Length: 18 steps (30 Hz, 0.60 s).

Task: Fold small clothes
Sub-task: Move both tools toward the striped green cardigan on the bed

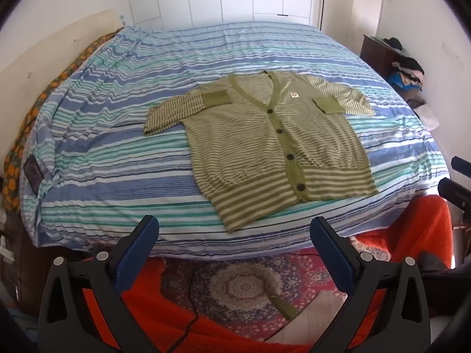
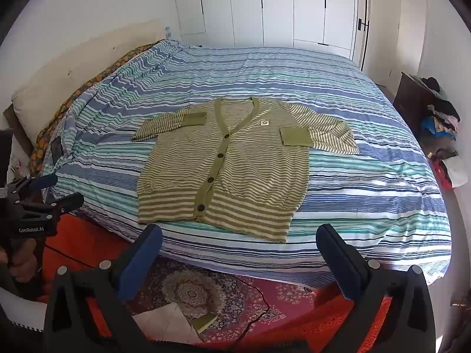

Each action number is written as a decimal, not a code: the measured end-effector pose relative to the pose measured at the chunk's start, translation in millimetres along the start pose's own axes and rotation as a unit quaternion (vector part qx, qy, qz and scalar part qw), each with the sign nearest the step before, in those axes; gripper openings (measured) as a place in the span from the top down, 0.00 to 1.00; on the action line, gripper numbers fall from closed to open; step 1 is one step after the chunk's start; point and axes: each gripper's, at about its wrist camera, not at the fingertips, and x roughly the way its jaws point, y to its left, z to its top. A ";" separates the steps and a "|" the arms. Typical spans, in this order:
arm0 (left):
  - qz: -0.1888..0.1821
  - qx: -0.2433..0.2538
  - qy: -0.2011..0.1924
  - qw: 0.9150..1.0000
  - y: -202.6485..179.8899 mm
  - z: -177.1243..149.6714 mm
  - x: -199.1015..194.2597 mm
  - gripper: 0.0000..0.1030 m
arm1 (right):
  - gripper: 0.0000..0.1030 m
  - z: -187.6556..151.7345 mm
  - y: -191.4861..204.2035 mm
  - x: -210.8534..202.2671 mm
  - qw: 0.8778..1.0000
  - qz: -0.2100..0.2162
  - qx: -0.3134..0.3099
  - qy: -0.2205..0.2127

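Observation:
A green-and-cream striped cardigan (image 1: pixel 273 147) lies flat and buttoned on the striped bed cover (image 1: pixel 117 111), both sleeves folded in across the chest. It also shows in the right wrist view (image 2: pixel 226 170). My left gripper (image 1: pixel 234 229) is open and empty, held off the bed's near edge, just short of the cardigan's hem. My right gripper (image 2: pixel 240 236) is open and empty, also at the near edge below the hem. The left gripper shows at the left of the right wrist view (image 2: pixel 51 191).
A patterned rug (image 1: pixel 244 285) and red blanket (image 1: pixel 418 229) lie on the floor by the bed. A dark nightstand with piled clothes (image 2: pixel 435 114) stands at the right. White wardrobe doors (image 2: pixel 294 8) are behind the bed. A pillow (image 2: pixel 73 70) lies at the left.

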 end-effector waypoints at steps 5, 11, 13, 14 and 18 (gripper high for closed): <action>0.000 0.006 0.004 1.000 -2.4 -1.2 0.0 0.01 | 0.00 -0.4 -0.3 -1.3 1.000 0.001 -0.002 0.001; 0.005 -0.004 0.005 1.000 -0.4 1.7 3.2 0.01 | 0.00 0.0 3.5 1.0 1.000 0.000 -0.001 0.001; 0.005 -0.005 0.004 1.000 -0.2 1.8 3.0 0.01 | 0.00 0.8 4.6 1.1 1.000 0.000 -0.002 0.001; 0.006 -0.005 0.003 1.000 -0.6 1.7 2.5 0.01 | 0.00 1.4 5.1 1.2 1.000 0.000 -0.001 0.000; 0.006 -0.001 -0.001 1.000 -2.2 2.1 0.9 0.01 | 0.00 2.1 6.3 2.1 1.000 0.004 -0.002 0.000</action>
